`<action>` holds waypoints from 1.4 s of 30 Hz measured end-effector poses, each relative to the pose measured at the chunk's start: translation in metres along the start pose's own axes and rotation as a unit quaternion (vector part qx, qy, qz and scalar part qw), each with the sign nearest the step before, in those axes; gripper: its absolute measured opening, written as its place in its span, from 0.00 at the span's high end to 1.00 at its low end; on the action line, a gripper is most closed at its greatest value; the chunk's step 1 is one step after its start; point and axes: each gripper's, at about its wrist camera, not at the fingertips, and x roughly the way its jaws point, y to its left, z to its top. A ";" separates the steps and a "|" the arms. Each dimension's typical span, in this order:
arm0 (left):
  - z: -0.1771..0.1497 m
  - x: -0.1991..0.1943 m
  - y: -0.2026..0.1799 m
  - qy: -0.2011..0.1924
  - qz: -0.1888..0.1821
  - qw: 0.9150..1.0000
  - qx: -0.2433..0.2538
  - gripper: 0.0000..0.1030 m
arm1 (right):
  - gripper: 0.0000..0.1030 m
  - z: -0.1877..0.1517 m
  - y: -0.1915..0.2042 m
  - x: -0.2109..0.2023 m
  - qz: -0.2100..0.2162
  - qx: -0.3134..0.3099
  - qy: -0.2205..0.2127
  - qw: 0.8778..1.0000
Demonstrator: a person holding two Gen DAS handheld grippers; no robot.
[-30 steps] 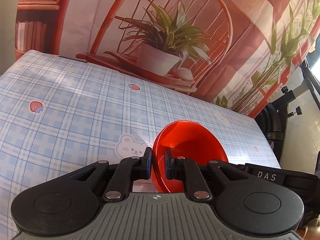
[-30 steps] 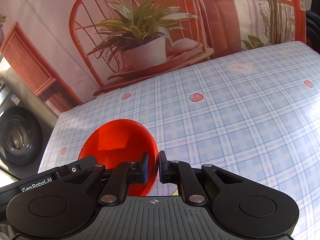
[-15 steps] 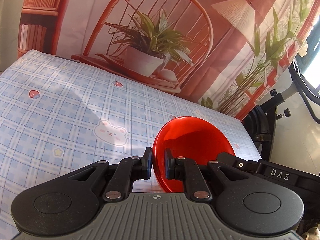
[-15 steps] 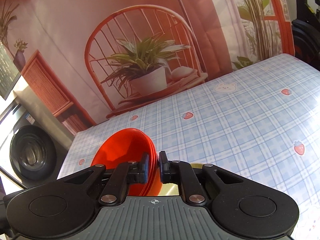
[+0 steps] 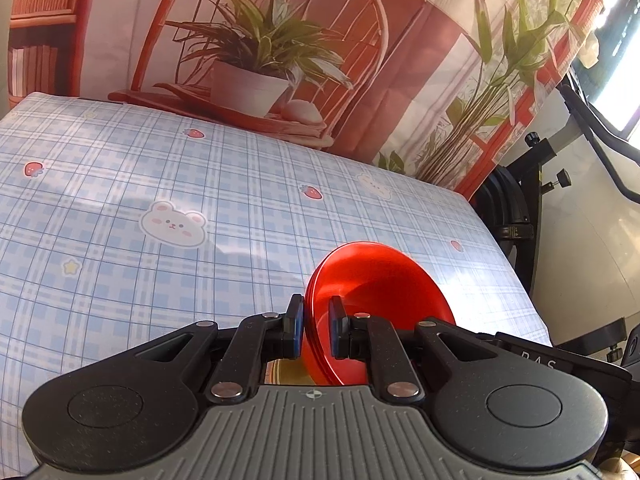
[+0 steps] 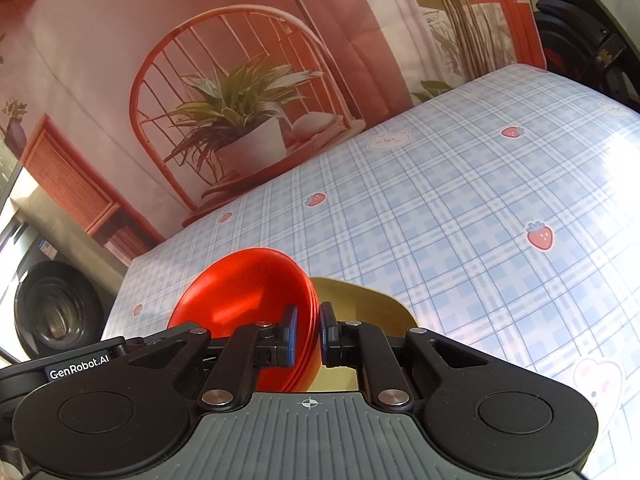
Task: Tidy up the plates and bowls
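Observation:
A red bowl (image 5: 380, 288) is held between both grippers, each pinching an opposite side of its rim. My left gripper (image 5: 316, 328) is shut on the rim in the left wrist view. My right gripper (image 6: 307, 334) is shut on the other side of the red bowl (image 6: 244, 300) in the right wrist view. A yellow dish (image 6: 360, 304) lies just under and behind the bowl; a sliver of the yellow dish (image 5: 286, 374) shows below the left fingers. Whether the bowl touches the dish is unclear.
The table wears a blue plaid cloth (image 5: 160, 200) with bears and strawberries. A printed backdrop (image 5: 260, 40) of a chair and plant hangs behind. Black exercise equipment (image 5: 520, 208) stands off the right edge. A washing machine (image 6: 48, 316) sits off the left edge.
Both grippers with the red bowl have moved back and down toward the near table edge. The yellow dish has come into view beneath the bowl.

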 end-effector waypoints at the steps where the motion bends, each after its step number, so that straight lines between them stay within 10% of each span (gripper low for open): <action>1: -0.001 0.000 -0.002 0.002 0.001 1.000 0.004 0.87 | 0.89 -0.001 -0.002 -0.001 0.000 0.001 0.000 1.000; 17: -0.017 0.005 -0.002 0.029 0.032 0.999 0.024 0.87 | 0.89 -0.024 -0.014 -0.001 0.013 -0.005 0.010 1.000; 42: -0.017 -0.033 -0.014 -0.031 0.099 0.993 0.064 0.80 | 0.79 -0.022 0.002 -0.024 0.008 -0.066 -0.033 0.997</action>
